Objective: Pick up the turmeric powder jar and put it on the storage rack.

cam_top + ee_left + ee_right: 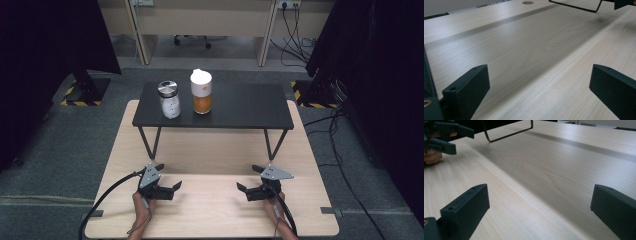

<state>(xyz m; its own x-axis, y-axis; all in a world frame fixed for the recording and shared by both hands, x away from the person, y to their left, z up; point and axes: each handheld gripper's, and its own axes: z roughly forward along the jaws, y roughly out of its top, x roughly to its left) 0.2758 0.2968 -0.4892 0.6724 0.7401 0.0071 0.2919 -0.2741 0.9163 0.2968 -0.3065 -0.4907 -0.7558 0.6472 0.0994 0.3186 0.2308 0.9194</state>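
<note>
My left gripper (pixel 168 176) rests low over the front left of the light wood table (pixel 210 210), open and empty, jaws turned toward the middle. My right gripper (pixel 249 178) mirrors it at the front right, open and empty too. In the left gripper view, the left gripper (pixel 539 77) has bare wood between its wide-apart jaws. The right gripper view has the right gripper (pixel 540 197) just as wide, with the left gripper (pixel 445 137) and a hand (pixel 432 157) at its top left.
A black raised shelf (pixel 240 107) on thin wire legs (pixel 150 142) stands across the table's far half. On its left part stand a glass jar (pixel 169 100) with a silver lid and white contents, and a white-lidded tumbler (pixel 201 91) of orange liquid. Cables lie on the floor at right.
</note>
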